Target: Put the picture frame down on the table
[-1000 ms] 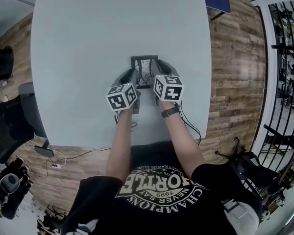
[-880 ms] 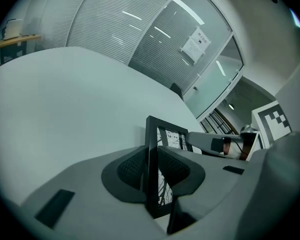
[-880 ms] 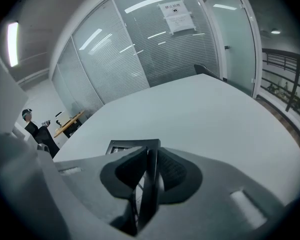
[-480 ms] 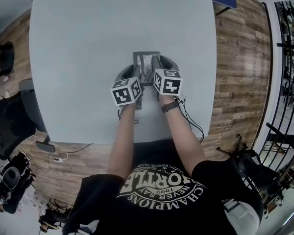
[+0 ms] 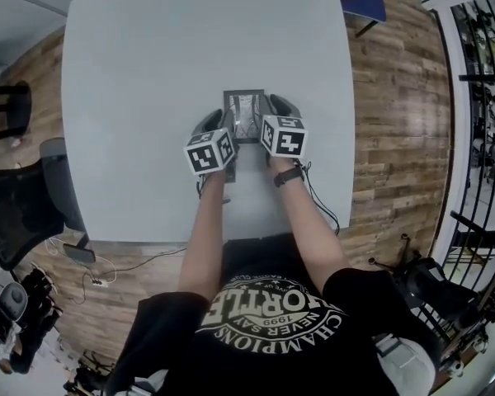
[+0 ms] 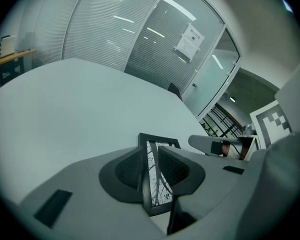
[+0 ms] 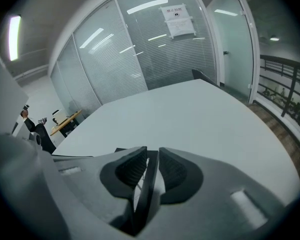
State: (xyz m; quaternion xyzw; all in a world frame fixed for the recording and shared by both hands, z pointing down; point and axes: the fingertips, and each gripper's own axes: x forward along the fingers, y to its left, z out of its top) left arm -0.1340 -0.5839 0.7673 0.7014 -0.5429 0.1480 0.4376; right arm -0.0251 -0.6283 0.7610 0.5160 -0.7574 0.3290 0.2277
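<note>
A small black picture frame (image 5: 244, 115) with a black-and-white print is held between both grippers over the pale grey table (image 5: 148, 73). My left gripper (image 5: 224, 130) is shut on the frame's left side; in the left gripper view the frame (image 6: 157, 176) stands edge-on between the ribbed pads. My right gripper (image 5: 266, 120) is shut on the frame's right side, and the frame's dark edge (image 7: 147, 184) runs between that gripper's pads. Whether the frame touches the table cannot be told.
The table's near edge (image 5: 214, 239) runs just in front of the person's body. Wooden floor (image 5: 396, 122) lies to the right, with a black railing (image 5: 487, 97) beyond. A dark chair (image 5: 25, 205) stands at the left. Glass office walls (image 7: 155, 49) rise behind the table.
Both grippers and the frame have stayed almost still on the table's near middle; only the head camera has shifted slightly.
</note>
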